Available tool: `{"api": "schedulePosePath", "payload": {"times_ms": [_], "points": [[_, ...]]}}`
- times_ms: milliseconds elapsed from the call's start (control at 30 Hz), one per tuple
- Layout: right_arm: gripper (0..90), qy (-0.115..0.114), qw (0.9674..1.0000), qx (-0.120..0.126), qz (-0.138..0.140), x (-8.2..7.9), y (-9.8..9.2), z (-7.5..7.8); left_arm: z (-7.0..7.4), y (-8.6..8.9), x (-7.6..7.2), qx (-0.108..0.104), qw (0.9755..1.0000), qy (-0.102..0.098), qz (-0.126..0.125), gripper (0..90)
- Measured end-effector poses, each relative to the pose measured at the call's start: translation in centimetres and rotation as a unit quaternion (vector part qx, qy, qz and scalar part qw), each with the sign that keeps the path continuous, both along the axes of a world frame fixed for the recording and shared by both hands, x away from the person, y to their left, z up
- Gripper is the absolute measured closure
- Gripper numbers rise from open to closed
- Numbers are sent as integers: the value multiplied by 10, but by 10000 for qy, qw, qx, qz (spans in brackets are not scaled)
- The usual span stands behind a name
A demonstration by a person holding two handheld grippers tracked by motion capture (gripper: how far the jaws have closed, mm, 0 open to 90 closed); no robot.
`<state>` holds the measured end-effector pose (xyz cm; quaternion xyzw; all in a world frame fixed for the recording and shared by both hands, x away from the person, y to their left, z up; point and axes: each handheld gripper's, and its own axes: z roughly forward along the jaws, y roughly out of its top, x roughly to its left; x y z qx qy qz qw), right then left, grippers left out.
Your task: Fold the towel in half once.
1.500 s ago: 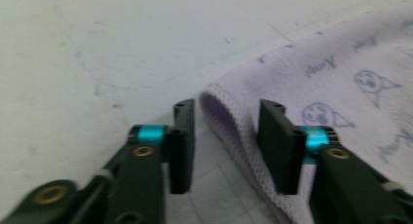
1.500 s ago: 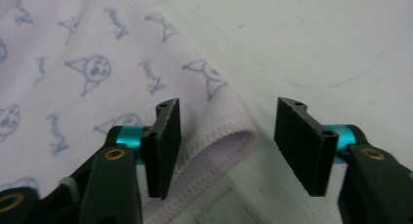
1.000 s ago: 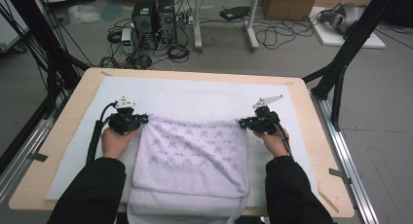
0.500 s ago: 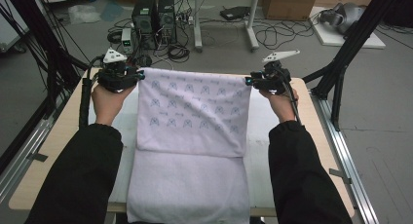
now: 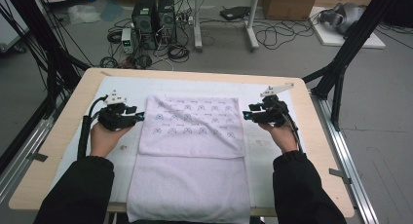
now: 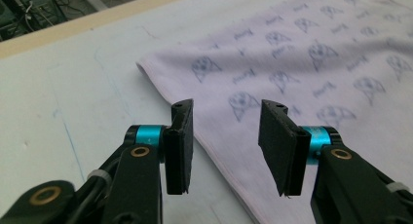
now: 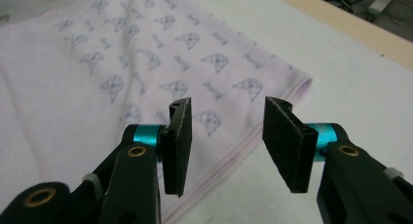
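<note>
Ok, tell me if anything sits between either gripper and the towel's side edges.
Nothing visible does. The left gripper and right gripper hover open at opposite side edges of the folded towel, nothing between their jaws; only bare white mat lies around it.

My pale lilac towel with small blue printed motifs lies flat on the table's white mat, its patterned top layer folded over the plain lower part.

Towel flat on table; left claw beside left edge, right claw beside right edge.
</note>
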<state>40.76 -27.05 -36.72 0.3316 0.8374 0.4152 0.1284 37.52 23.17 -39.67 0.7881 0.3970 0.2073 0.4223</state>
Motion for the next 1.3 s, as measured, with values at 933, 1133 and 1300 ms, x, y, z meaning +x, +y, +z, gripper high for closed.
{"api": "schedulePosePath", "payload": {"times_ms": [933,1133,1300], "points": [[649,508,9950,-284,807,-66,22,-67,-46,-14,-65,308,9952,395,-846,742],[829,496,9939,-417,890,-63,26,-73,-47,-16,-63,261,9952,464,-825,874],[855,399,9942,-406,917,-62,25,-65,-39,-11,-63,161,9953,446,-843,880]]}}
